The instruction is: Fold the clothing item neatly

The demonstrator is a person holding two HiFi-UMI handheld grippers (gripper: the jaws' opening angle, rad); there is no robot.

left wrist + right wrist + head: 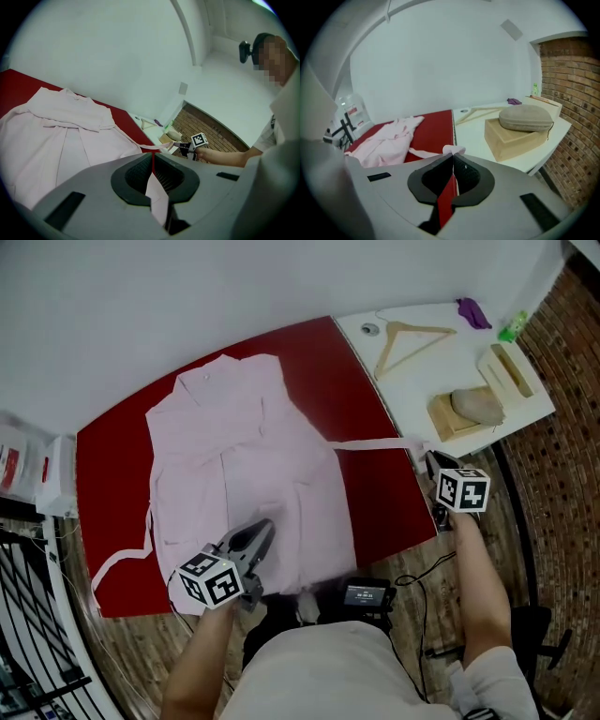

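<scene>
Pale pink garment (234, 446) on a dark red cloth (112, 484).

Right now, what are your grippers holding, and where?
Left gripper: pale pink cloth garment, by its bottom hem. Right gripper: the end of its pink sash.

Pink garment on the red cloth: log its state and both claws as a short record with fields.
garment: pink garment, lying flat on red cloth
left claw: shut on the garment's near hem
right claw: shut on the end of the sash, which is drawn out to the right
nearby: wooden hanger on white table
</scene>
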